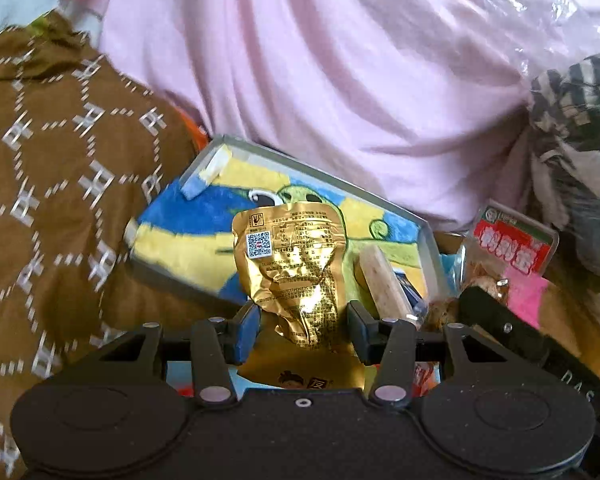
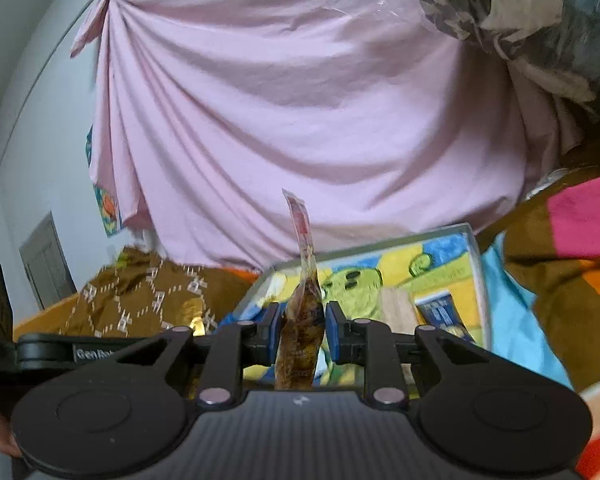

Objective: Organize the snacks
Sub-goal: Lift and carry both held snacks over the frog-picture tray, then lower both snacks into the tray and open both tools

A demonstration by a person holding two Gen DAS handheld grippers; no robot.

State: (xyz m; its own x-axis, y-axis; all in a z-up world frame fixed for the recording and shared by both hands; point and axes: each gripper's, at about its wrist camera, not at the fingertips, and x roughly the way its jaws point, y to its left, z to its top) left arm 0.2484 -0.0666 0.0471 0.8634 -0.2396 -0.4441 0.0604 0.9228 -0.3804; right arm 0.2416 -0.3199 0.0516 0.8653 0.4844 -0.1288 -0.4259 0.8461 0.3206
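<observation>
Two wrist views, both facing the tray

From the left wrist we look forward and slightly down, close over the tray (image 1: 428, 236); from the right wrist we look more level at the tray (image 2: 474, 248). Both share it, the pink cloth (image 1: 340, 60) (image 2: 280, 100) and the brown cloth (image 1: 52, 160) (image 2: 140, 292).

A surface draped in brown cloth (image 1: 52, 184) with a white lattice print carries everything. On it lies a grey-rimmed tray (image 1: 300, 162) lined with a blue, yellow and green cartoon towel (image 1: 188, 220), tilted in the left wrist view. Just right of the tray sit a red-labelled packet (image 1: 512, 240) and pink and light-blue fabric (image 2: 516, 320).
</observation>
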